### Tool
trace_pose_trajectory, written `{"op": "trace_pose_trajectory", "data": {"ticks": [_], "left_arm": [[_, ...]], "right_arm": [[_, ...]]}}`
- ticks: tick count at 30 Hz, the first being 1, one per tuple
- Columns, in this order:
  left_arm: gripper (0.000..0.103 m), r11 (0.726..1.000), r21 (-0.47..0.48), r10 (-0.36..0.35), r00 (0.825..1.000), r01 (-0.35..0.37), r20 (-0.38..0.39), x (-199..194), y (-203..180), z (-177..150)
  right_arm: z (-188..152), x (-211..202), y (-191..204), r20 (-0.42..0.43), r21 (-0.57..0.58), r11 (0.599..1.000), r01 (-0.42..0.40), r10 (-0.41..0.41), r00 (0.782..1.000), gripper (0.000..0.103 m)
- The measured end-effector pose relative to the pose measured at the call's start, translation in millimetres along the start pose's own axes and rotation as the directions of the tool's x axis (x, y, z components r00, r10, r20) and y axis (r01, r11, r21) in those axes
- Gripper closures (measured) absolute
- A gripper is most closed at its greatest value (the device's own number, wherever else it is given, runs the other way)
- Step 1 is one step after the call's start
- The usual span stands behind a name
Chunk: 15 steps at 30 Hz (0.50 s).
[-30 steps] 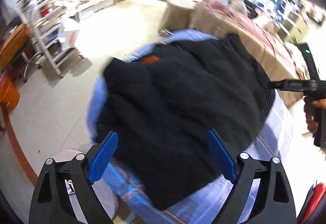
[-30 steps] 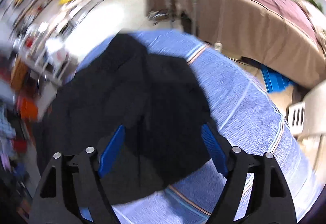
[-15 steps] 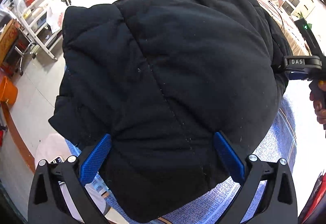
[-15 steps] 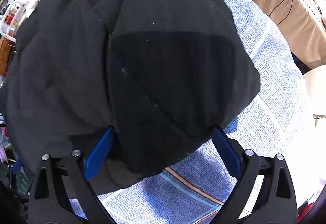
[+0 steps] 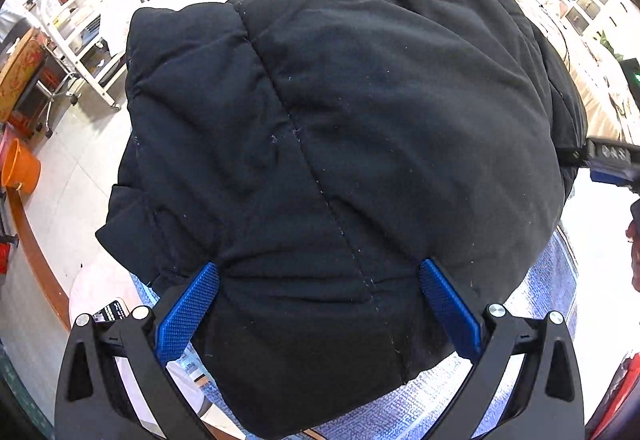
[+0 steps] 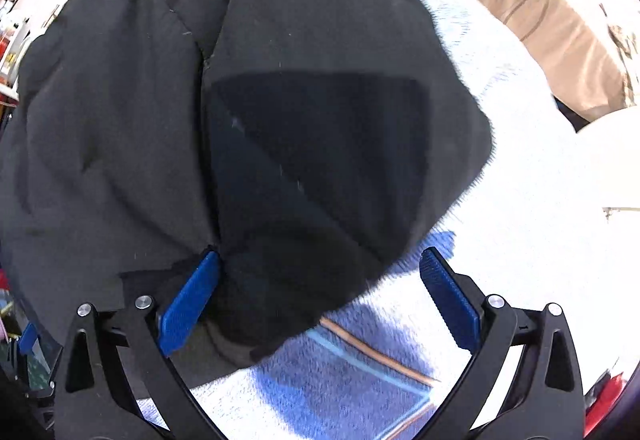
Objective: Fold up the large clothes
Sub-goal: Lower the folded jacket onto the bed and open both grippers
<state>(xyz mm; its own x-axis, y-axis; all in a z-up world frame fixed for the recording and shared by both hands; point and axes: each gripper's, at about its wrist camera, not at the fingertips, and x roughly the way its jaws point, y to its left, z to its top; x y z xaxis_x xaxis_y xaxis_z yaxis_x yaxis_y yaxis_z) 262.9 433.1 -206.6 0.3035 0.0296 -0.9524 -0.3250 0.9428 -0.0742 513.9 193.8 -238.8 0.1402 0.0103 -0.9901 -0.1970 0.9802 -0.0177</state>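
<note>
A big black quilted jacket (image 5: 340, 143) lies bunched on a blue striped cloth (image 5: 532, 304). It fills most of both wrist views (image 6: 248, 111). My left gripper (image 5: 318, 310) is open, its blue pads either side of the jacket's near edge, pressed close to it. My right gripper (image 6: 318, 300) is open too, low over the jacket's folded corner, with its left pad (image 6: 188, 304) against the fabric. The right gripper also shows at the right edge of the left wrist view (image 5: 608, 159).
The blue cloth (image 6: 360, 380) covers the work surface, with an orange and light blue stripe (image 6: 376, 356) near me. A tan covered table (image 6: 540, 7) stands behind. White shelving (image 5: 80, 39) and an orange bucket (image 5: 20, 167) stand on the floor to the left.
Both grippers have dropped down close onto the jacket, which has grown to fill both views. Both stayed open throughout.
</note>
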Motion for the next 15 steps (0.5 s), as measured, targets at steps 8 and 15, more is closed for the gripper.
{"op": "trace_pose_trajectory", "data": {"ticks": [8,15], "left_arm": [[0.006,0.999,-0.046,0.020,0.999,-0.022,-0.045,-28.2,-1.3,-10.7],[0.006,0.990,-0.032,0.133,0.988,-0.136,-0.084,-64.6,-17.5,-41.6]], "right_arm": [[-71.7,-54.8,20.4,0.076,-0.111,0.994,-0.002,0.011,0.997,0.005],[-120.2,-112.7,28.4,0.142,-0.193,0.981,0.015,0.013,0.990,0.005]]}}
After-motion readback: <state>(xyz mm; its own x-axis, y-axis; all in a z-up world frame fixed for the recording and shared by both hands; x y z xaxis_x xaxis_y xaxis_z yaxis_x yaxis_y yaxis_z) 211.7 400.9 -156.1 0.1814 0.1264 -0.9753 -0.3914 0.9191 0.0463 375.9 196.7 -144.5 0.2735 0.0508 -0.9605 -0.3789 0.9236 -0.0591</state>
